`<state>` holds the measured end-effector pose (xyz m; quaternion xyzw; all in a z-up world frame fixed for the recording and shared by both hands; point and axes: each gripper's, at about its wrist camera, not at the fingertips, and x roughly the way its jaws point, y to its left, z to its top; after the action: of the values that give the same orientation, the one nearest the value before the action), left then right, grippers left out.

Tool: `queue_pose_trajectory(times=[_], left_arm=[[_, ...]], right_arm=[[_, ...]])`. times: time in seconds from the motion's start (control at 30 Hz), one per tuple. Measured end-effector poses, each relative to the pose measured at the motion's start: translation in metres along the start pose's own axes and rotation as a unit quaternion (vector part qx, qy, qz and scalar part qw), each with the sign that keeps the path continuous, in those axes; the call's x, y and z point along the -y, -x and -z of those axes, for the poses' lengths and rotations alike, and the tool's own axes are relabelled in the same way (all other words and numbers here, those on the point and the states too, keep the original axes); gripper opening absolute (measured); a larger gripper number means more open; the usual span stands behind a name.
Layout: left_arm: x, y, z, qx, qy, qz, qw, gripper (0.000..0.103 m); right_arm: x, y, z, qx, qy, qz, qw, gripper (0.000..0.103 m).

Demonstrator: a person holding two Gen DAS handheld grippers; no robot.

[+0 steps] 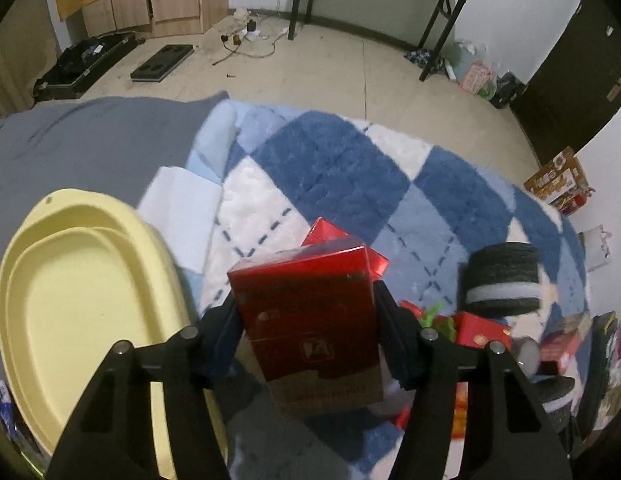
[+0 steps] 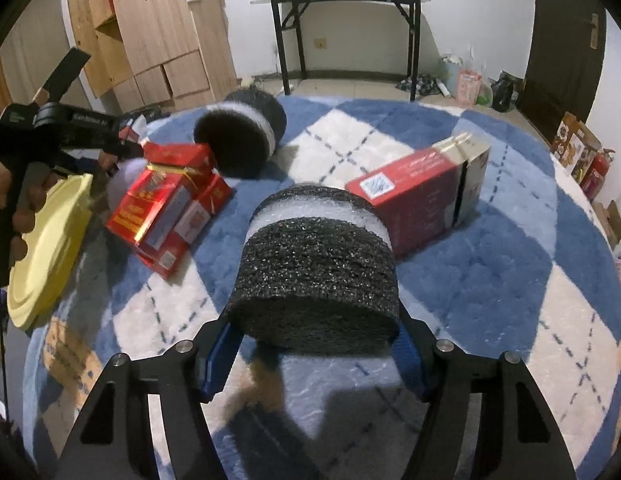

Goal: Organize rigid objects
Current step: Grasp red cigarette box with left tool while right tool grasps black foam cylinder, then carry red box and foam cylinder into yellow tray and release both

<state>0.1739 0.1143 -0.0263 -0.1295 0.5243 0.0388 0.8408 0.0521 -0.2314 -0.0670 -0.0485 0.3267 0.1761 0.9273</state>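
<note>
Plaid rug (image 2: 490, 288) underneath, we are clamping half-closed fingers across a stiff red box (image 1: 310, 320) and a light, squashy foam roll (image 2: 316, 272).

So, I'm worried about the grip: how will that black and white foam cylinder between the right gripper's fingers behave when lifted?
The foam cylinder looks porous and coarse, so it is probably light and unlikely to slip. Being foam, it may squash a little between the right gripper fingers. Its round side suggests it could roll if set down on the plush rug.
</note>
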Motion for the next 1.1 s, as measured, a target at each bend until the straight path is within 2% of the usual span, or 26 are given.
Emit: queue_pose_trajectory(times=[0.2, 0.37, 0.57, 0.77, 0.83, 0.9, 1.0, 1.1], left_arm=[[-0.006, 0.059, 0.016, 0.028, -0.006, 0.011, 0.9995, 0.062], [-0.016, 0.104, 0.038, 0.04, -0.008, 0.03, 0.9987, 0.062], [-0.038, 0.139, 0.062, 0.054, -0.013, 0.032, 0.9979, 0.062], [-0.07, 0.142, 0.07, 0.053, -0.004, 0.018, 0.9985, 0.062], [-0.088, 0.138, 0.071, 0.05, 0.004, 0.011, 0.9987, 0.062], [-0.106, 0.132, 0.072, 0.047, 0.017, -0.001, 0.9987, 0.062], [-0.138, 0.116, 0.077, 0.033, 0.035, -0.025, 0.9985, 0.062], [-0.166, 0.094, 0.079, 0.011, 0.044, -0.054, 0.9975, 0.062]], right_arm=[[0.001, 0.021, 0.002, 0.009, -0.004, -0.023, 1.0, 0.067], [-0.007, 0.044, 0.007, 0.026, 0.018, -0.02, 0.999, 0.067], [-0.016, 0.065, 0.013, 0.038, 0.033, -0.027, 0.998, 0.067], [-0.027, 0.073, 0.019, 0.038, 0.051, -0.036, 0.997, 0.067], [-0.041, 0.076, 0.014, 0.046, 0.088, -0.038, 0.994, 0.067], [-0.061, 0.078, 0.005, 0.049, 0.133, -0.05, 0.989, 0.067], [-0.113, 0.078, -0.013, 0.044, 0.185, -0.098, 0.977, 0.067], [-0.161, 0.064, -0.025, 0.024, 0.202, -0.141, 0.969, 0.067]])
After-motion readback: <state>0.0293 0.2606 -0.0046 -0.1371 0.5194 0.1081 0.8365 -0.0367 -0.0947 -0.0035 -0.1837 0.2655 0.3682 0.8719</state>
